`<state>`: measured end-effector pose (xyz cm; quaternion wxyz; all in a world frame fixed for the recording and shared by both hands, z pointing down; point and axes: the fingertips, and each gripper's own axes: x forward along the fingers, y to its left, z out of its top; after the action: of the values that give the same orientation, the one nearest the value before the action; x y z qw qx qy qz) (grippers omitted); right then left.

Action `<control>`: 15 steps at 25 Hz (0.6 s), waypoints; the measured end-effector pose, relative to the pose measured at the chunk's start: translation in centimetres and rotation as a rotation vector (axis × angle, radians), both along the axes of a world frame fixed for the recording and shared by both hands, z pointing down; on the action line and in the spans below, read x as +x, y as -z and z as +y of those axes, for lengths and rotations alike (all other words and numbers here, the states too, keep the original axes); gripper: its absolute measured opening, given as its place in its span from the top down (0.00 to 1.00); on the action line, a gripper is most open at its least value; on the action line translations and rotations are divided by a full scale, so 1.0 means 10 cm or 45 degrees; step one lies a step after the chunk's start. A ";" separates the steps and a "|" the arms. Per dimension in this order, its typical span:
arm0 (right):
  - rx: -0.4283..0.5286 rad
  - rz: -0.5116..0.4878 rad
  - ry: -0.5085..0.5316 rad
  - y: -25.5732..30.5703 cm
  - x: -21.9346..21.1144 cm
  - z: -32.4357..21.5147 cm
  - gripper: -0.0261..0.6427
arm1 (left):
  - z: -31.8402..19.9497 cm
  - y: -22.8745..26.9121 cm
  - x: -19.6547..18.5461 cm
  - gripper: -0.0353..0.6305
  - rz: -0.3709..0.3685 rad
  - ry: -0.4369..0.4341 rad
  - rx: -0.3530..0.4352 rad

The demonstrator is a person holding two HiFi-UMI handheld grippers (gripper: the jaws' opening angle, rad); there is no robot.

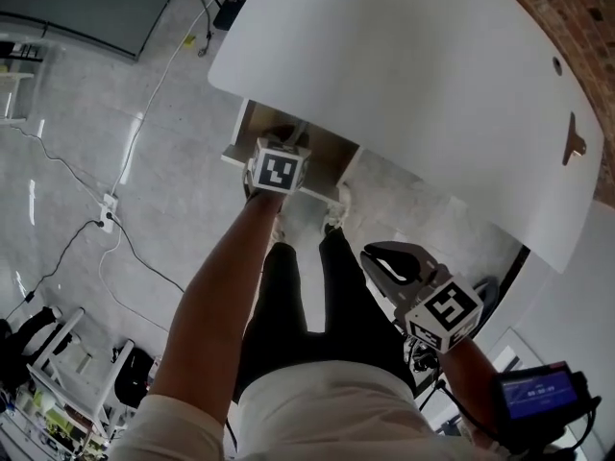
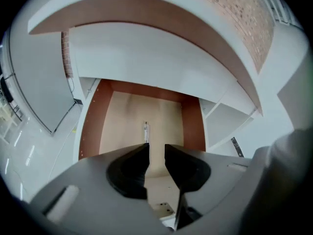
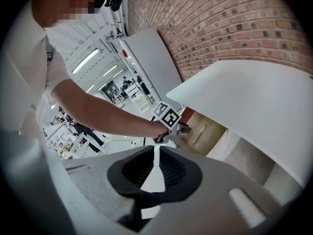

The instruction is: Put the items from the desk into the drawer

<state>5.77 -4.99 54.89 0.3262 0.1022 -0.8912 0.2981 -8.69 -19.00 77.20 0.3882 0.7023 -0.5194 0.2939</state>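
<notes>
Under the white desk top (image 1: 404,84) a wooden drawer (image 2: 122,126) stands pulled out. One pen (image 2: 145,129) lies on its light floor, near the middle. My left gripper (image 2: 156,153) hangs over the drawer's front, just short of the pen, open with a narrow gap and nothing between its fingers. In the head view the left gripper (image 1: 285,147) sits above the drawer (image 1: 327,157) with its marker cube on top. My right gripper (image 1: 377,255) is held back beside my hip, away from the drawer. The right gripper (image 3: 155,151) is shut and empty.
A brick wall (image 1: 577,8) runs behind the desk at the right. A small brown object (image 1: 574,142) sits near the desk's right edge. Cables (image 1: 125,171) trail over the grey floor at the left. My legs and feet stand right in front of the drawer.
</notes>
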 end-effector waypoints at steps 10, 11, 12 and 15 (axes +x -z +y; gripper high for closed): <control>0.132 -0.055 -0.063 0.56 -0.21 0.26 0.91 | 0.81 0.95 -0.11 0.79 0.065 -0.049 0.077; 0.146 -0.053 -0.072 0.69 -0.22 0.34 0.91 | 0.93 1.14 -0.11 0.79 0.073 -0.061 0.096; 0.159 -0.052 -0.080 0.79 -0.22 0.40 0.91 | 1.03 1.32 -0.12 0.79 0.079 -0.075 0.114; 0.192 -0.063 -0.096 0.88 -0.25 0.40 0.91 | 1.16 1.64 -0.14 0.79 0.107 -0.102 0.164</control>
<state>3.30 -0.94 46.06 0.2842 0.1523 -0.9144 0.2447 -10.11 -7.39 60.82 0.3514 0.7578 -0.4920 0.2453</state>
